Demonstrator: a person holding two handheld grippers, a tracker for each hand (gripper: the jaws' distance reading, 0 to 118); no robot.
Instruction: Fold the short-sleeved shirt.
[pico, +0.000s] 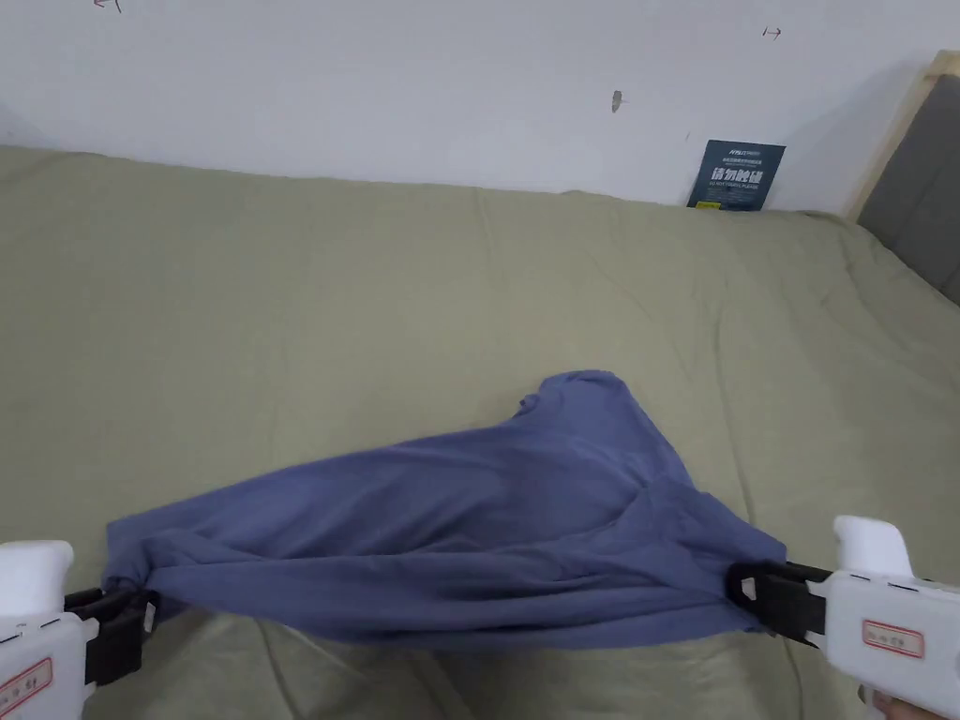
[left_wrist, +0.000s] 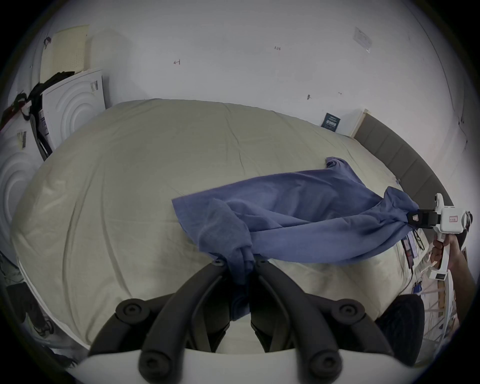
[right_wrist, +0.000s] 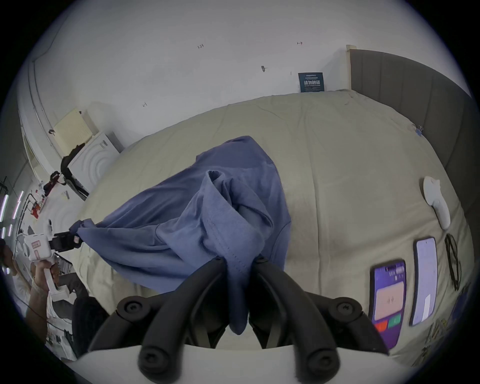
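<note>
Both grippers, left gripper (pico: 141, 609) and right gripper (pico: 745, 591), are pinching the blue shirt (pico: 487, 525) tight over the bed (pico: 375, 309); looks soft, light and floppy, so edge grips seem best.

**Camera setup: one head cam, two gripper cams, all on the bed**

Head view: high, angled down across the bed (pico: 281, 309) toward the far wall (pico: 422, 84).
Left gripper view: fisheye, low at the left end of the shirt (left_wrist: 298, 215), facing across the bed; right gripper (left_wrist: 413, 218) far right.
Right gripper view: mirrored, left gripper (right_wrist: 74, 237) far left.
Shared: shirt, bed, wall, blue sign (pico: 736, 175).
</note>
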